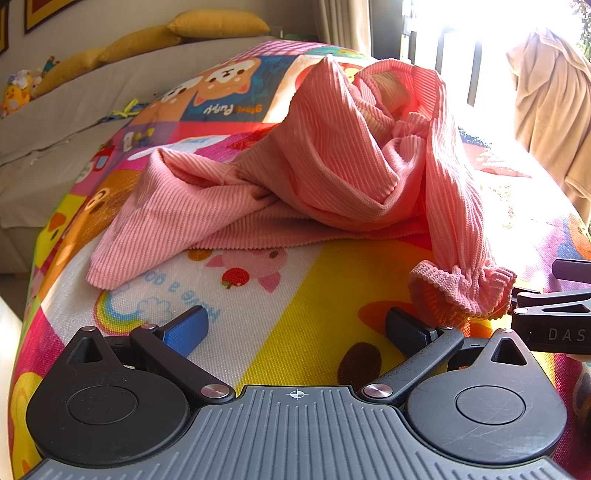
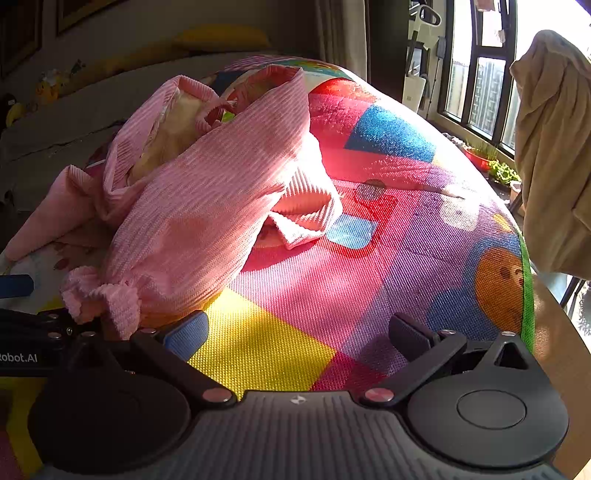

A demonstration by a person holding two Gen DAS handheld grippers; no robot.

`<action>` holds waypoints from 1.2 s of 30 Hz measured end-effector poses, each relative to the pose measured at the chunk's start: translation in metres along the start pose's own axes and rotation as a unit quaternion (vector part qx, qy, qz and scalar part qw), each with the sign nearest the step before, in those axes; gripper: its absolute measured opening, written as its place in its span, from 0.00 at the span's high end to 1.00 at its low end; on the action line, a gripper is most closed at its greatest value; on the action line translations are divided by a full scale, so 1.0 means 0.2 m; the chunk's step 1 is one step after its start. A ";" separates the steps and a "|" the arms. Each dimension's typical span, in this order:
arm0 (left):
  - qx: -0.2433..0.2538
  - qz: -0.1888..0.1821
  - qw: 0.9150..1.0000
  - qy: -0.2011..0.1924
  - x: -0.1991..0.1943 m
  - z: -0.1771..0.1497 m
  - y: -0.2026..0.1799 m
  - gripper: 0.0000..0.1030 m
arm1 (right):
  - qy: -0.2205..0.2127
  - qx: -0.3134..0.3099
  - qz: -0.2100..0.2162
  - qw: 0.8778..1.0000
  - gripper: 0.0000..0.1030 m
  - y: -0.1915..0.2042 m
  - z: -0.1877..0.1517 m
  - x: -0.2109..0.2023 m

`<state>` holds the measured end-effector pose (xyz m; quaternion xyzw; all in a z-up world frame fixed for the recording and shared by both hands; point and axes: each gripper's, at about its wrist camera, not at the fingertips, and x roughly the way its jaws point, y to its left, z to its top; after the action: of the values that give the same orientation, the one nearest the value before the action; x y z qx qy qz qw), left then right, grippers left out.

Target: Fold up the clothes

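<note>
A pink ribbed garment (image 1: 332, 173) lies crumpled on the colourful cartoon mat (image 1: 295, 295). One sleeve runs down toward me and ends in a ruffled cuff (image 1: 461, 291). My left gripper (image 1: 297, 328) is open low over the mat, its right finger just under that cuff, nothing between the fingers. In the right wrist view the same garment (image 2: 192, 206) is heaped at left, its cuff (image 2: 99, 299) beside my left fingertip. My right gripper (image 2: 299, 336) is open over bare mat (image 2: 369, 277). Each gripper shows at the edge of the other's view.
A grey sofa (image 1: 55, 147) with yellow cushions (image 1: 218, 24) stands behind on the left. A beige cloth (image 2: 554, 147) hangs at right by the bright window (image 2: 480, 92). Potted plants (image 2: 498, 170) sit on the sill. The mat's green edge (image 2: 528, 295) drops off at right.
</note>
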<state>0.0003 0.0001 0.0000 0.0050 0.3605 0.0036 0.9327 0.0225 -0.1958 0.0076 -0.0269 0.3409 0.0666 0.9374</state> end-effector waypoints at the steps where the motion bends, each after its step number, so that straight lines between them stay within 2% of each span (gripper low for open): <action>1: 0.000 0.000 1.000 0.000 0.00 0.00 0.00 0.00 | 0.000 0.000 0.000 1.000 0.00 0.00 0.00 0.00; 9: 0.000 0.000 1.000 0.001 0.01 0.00 0.00 0.00 | 0.000 -0.003 -0.001 1.000 0.00 0.01 0.00 0.00; 21: -0.001 0.003 1.000 0.005 0.00 0.00 0.00 0.00 | 0.020 -0.019 0.031 0.999 0.00 -0.03 0.02 0.01; 24: 0.012 -0.007 1.000 0.024 -0.01 0.02 0.01 0.00 | 0.025 -0.025 0.040 0.999 0.00 -0.04 0.03 0.01; 26: 0.020 -0.029 0.998 0.049 -0.02 0.06 0.03 0.00 | 0.037 -0.034 0.058 0.997 0.00 -0.06 0.04 0.01; 27: 0.021 -0.063 0.996 0.057 -0.06 0.10 0.06 0.00 | 0.040 -0.035 0.066 0.996 0.00 -0.07 0.04 0.01; 29: 0.025 -0.124 0.991 0.031 -0.13 0.20 0.12 0.00 | 0.038 -0.045 0.069 0.996 0.00 -0.07 0.04 0.01; 31: 0.043 -0.147 0.988 -0.001 -0.14 0.33 0.19 0.00 | 0.048 -0.052 0.068 0.995 0.00 -0.06 0.06 0.01; 33: 0.059 -0.168 0.984 -0.028 -0.14 0.46 0.26 0.00 | 0.087 -0.045 0.084 0.992 0.00 -0.09 0.14 0.04; 36: 0.050 -0.160 0.986 -0.010 0.03 0.60 0.31 0.00 | 0.027 -0.022 0.090 0.995 0.00 -0.17 0.33 -0.04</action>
<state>0.0848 0.0621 0.0850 -0.0059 0.3473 -0.1636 0.9233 0.0632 -0.2242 0.0641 -0.0188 0.3656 0.1577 0.9171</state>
